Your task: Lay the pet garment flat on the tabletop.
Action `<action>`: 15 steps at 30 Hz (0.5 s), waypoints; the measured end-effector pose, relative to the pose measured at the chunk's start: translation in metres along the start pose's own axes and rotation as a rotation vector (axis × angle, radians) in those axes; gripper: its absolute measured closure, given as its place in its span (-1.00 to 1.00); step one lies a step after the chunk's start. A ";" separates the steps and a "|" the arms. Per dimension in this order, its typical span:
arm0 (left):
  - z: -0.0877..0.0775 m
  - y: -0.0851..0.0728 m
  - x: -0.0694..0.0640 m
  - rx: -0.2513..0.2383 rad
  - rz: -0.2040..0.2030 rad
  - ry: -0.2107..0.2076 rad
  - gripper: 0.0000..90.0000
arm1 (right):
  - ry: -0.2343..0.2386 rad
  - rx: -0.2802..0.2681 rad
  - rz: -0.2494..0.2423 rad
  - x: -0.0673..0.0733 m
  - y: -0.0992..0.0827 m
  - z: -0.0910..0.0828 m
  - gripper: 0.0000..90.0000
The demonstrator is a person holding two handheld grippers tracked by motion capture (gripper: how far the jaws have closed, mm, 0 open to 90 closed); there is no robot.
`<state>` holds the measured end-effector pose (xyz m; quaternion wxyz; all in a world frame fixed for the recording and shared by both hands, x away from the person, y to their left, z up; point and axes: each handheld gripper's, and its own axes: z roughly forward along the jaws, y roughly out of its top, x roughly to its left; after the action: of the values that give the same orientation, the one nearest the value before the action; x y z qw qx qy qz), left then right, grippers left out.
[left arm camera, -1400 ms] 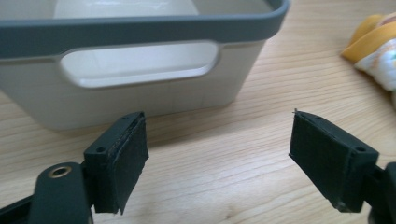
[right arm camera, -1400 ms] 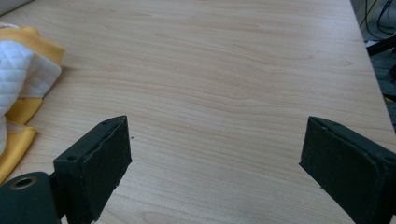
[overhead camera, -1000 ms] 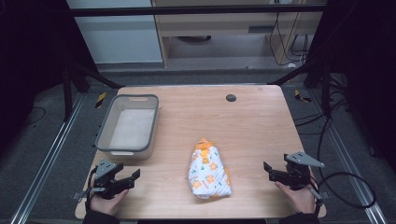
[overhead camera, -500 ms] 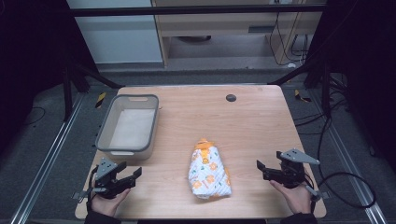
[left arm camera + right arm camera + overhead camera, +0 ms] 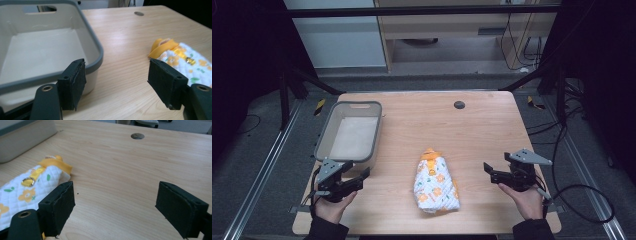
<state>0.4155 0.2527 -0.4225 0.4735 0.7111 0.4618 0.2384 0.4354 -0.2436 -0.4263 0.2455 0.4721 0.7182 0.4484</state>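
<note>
Folded white quilted cloth w/ orange-yellow flower print & yellow trim [image 5: 436, 180] lies flat on wooden desk [image 5: 482, 125], near front edge, between both grippers. Left gripper [image 5: 343, 181]: jaws apart, nothing between, just closed a bit; sits just beside grey plastic bin [image 5: 324, 137]. Right gripper [image 5: 497, 176]: jaws apart, nothing between.
</note>
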 end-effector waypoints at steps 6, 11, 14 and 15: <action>0.014 0.014 -0.012 -0.012 0.012 -0.026 -0.35 | 0.020 -0.013 -0.007 0.006 0.014 0.011 -0.65; 0.027 0.023 -0.016 -0.011 0.000 -0.043 -0.38 | 0.048 -0.022 -0.011 0.013 0.025 0.020 -0.62; 0.036 0.027 -0.018 -0.003 -0.007 -0.050 -0.38 | 0.067 -0.028 -0.012 0.019 0.030 0.026 -0.58; 0.040 0.028 -0.019 0.000 -0.005 -0.053 -0.37 | 0.073 -0.028 -0.014 0.020 0.032 0.029 -0.57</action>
<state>0.4500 0.2143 -0.4132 0.4860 0.7160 0.4510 0.2184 0.4633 -0.2086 -0.4106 0.2288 0.4470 0.7236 0.4736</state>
